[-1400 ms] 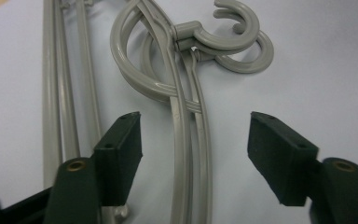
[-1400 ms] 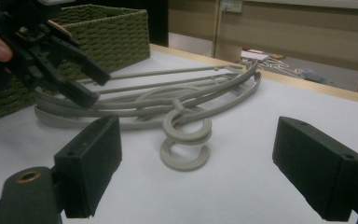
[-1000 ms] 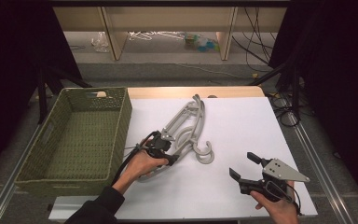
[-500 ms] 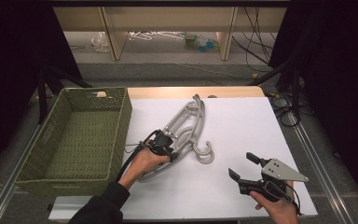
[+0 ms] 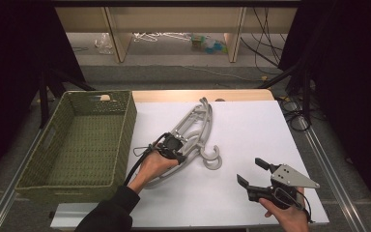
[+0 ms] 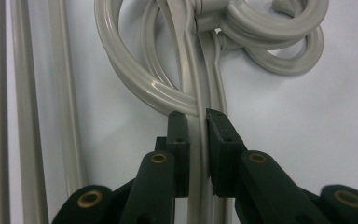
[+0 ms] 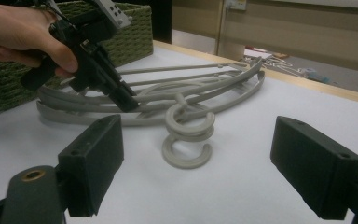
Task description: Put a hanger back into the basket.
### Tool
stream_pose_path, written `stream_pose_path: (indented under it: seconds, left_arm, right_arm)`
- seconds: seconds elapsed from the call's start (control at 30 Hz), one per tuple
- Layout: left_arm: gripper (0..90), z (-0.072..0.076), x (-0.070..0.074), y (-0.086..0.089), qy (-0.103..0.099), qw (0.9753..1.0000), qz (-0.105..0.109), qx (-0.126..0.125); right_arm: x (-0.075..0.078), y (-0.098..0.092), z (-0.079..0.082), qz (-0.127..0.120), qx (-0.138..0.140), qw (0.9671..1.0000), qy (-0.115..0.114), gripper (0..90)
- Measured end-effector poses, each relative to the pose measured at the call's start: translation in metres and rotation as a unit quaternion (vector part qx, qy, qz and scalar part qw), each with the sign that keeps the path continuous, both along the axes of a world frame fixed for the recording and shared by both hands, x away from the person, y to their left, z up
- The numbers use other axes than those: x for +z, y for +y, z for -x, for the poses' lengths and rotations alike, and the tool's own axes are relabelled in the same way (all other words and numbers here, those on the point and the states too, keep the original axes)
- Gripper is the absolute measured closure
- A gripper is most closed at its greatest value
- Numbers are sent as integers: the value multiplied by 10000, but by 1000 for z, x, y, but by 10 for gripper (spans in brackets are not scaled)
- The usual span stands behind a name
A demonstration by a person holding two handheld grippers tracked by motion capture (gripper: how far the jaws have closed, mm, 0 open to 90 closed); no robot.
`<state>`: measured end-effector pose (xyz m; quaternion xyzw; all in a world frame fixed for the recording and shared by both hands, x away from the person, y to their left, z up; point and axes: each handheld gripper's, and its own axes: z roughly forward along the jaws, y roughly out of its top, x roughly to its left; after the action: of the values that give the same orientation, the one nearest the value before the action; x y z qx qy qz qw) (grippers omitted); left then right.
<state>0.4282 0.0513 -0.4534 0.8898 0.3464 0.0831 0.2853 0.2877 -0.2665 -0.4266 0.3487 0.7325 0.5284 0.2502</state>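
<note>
Stack of grey plastic clothes hangers (image 5: 193, 133) lying near the middle of the white table (image 5: 251, 125), just right of the green woven basket (image 5: 77, 140), hooks (image 5: 211, 157) pointing toward the person's side; left gripper (image 5: 176, 153) set down on the stack, its jaws drawn close around one thin hanger bar (image 6: 196, 135) beside the hook loops (image 6: 270, 37), pads touching the bar on both sides; left hand (image 5: 152, 166) grasping the gripper body; right gripper (image 5: 256, 171) held low over the table's near right part, well apart from the hangers, jaws spread wide with nothing between them; the right gripper view faces the hooks (image 7: 186, 135) and the left gripper (image 7: 100, 60).
</note>
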Motion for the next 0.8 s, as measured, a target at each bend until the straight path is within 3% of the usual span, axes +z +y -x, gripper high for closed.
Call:
stream_pose_path:
  seconds: [0.13,0.23,0.27,0.37,0.43,0.53,0.6,0.63,0.7,0.8]
  left_arm:
    - [805,1,7,5,-98,9998,152,111]
    - [807,1,14,13,-53,9987,475,168]
    - [807,2,17,15,-98,9986,490,193]
    - [809,-1,27,24,12,9950,915,401]
    - [809,-4,30,30,151,9876,1424,646]
    - [811,-7,33,40,263,9801,1770,857]
    - [812,-8,36,45,258,9725,2041,1090]
    - [812,-9,37,49,312,9676,2219,1164]
    - [813,-10,40,54,338,9619,2421,1227]
    - [813,-9,42,57,348,9559,2616,1292]
  right_arm:
    - [0,0,0,29,9,10000,31,181]
    - [0,0,0,29,6,10000,33,181]
    - [0,0,0,28,7,10000,36,181]
    - [0,0,0,33,14,10000,27,181]
    - [0,0,0,29,13,10000,25,181]
    - [0,-1,0,80,15,9999,84,181]
    - [0,-1,0,64,14,9999,85,181]
    - [0,-1,0,66,13,9999,85,181]
    - [0,-1,0,66,11,9999,82,181]
    - [0,0,-1,-5,-18,10000,-3,181]
